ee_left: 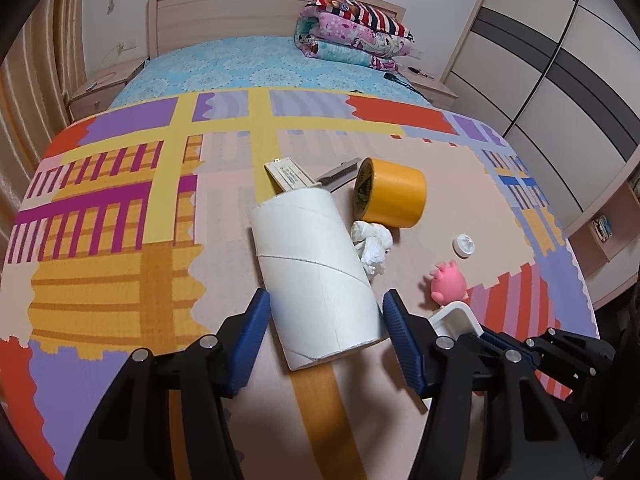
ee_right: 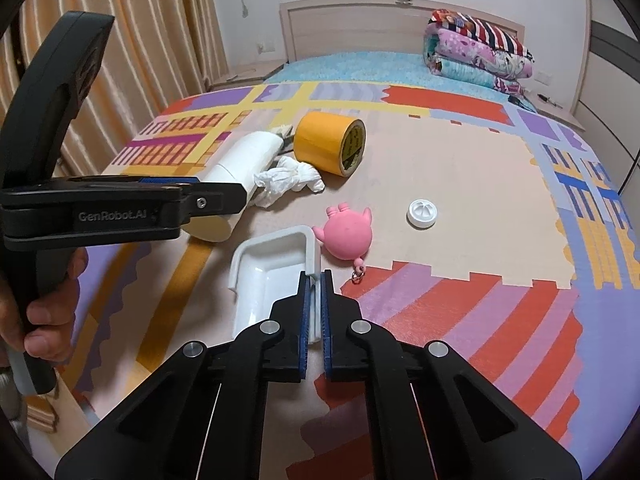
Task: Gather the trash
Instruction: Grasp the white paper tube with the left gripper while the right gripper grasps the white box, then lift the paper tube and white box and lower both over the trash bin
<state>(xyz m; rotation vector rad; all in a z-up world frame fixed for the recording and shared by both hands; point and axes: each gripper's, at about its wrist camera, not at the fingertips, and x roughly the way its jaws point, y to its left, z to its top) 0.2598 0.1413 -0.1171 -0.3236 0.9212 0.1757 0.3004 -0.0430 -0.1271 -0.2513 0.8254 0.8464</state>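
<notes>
So we've got two claws over a bed (ee_left: pixel 248 68) covered with a loud patchwork mat (ee_left: pixel 112 208), and all the stuff sits on that mat. Using the white cardboard tube (ee_left: pixel 316 268) as our landmark: the left claw (ee_left: pixel 326 312) has its blue pads on either side of the tube's near end, and in the left wrist view they look like they're right at its sides, but we honestly can't tell if they're pressing on it or just bracketing it. A crumpled white tissue (ee_left: pixel 372 246) lies touching the tube's right side, and a roll of yellow tape (ee_left: pixel 390 194) is lying on its side just beyond the tissue. Past the tube's far end there's a small cream box (ee_left: pixel 290 174) with something grey next to it, too hidden for us to name. Off to the right of the tube sit a pink toy pig (ee_right: pixel 348 236) and, further right, a small white cap (ee_right: pixel 422 213). The right claw (ee_right: pixel 315 280) is clenched on the side wall of a white plastic tray (ee_right: pixel 276 264), which sits near the tube's near end, just beside the pig.
</notes>
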